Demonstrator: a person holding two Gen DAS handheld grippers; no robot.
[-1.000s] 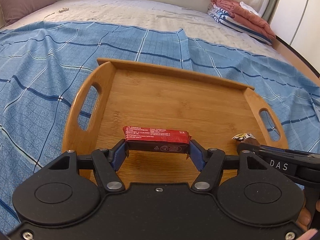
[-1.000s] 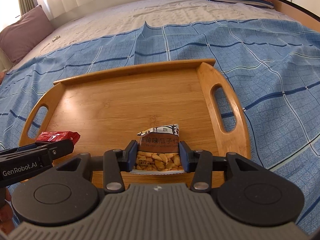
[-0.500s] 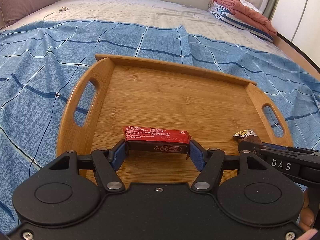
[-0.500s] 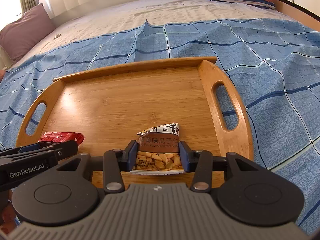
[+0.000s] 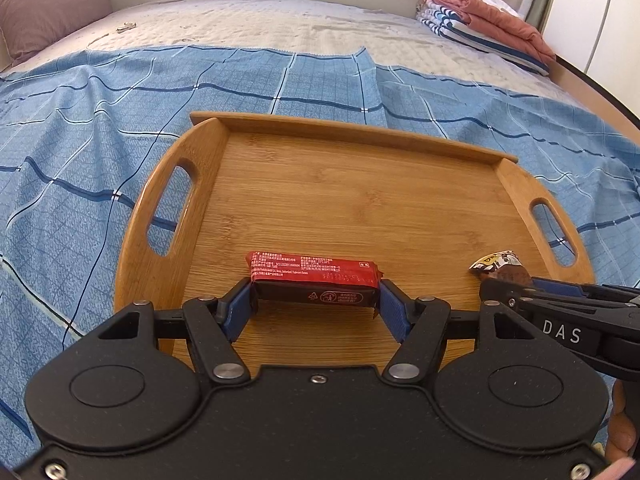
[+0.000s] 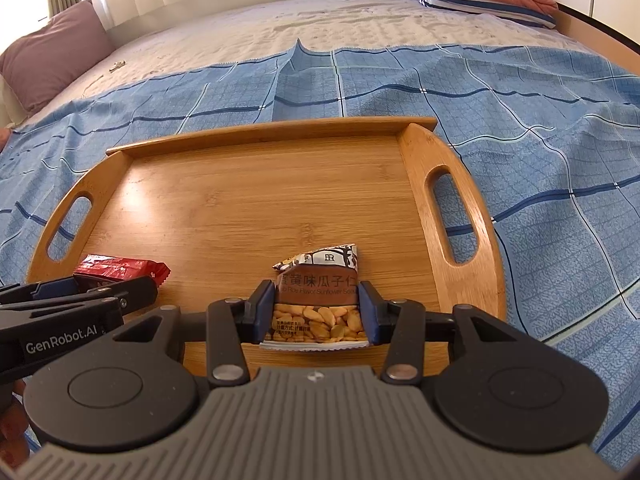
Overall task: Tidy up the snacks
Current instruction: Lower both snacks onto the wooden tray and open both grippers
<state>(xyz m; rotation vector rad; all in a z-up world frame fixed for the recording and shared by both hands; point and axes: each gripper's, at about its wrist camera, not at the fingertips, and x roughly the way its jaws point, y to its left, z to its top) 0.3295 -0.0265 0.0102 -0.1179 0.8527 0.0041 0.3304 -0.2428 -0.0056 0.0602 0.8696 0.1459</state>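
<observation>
My left gripper (image 5: 315, 305) is shut on a red snack bar (image 5: 314, 278), held crosswise over the near part of the wooden tray (image 5: 360, 196). My right gripper (image 6: 317, 313) is shut on a sunflower seed packet (image 6: 318, 300), held over the near right part of the same tray (image 6: 248, 200). The right gripper with its packet (image 5: 498, 266) shows at the right of the left wrist view. The left gripper with the red bar (image 6: 120, 270) shows at the left of the right wrist view. The tray holds nothing else.
The tray lies on a blue checked cloth (image 5: 80, 152) spread over a bed. A purple pillow (image 6: 52, 48) sits at the far left. Folded blankets (image 5: 488, 24) lie at the far right. A small object (image 5: 126, 27) lies on the bare mattress.
Both grippers have lifted and pulled back a little with their snacks; the tray looks smaller and farther in both views.
</observation>
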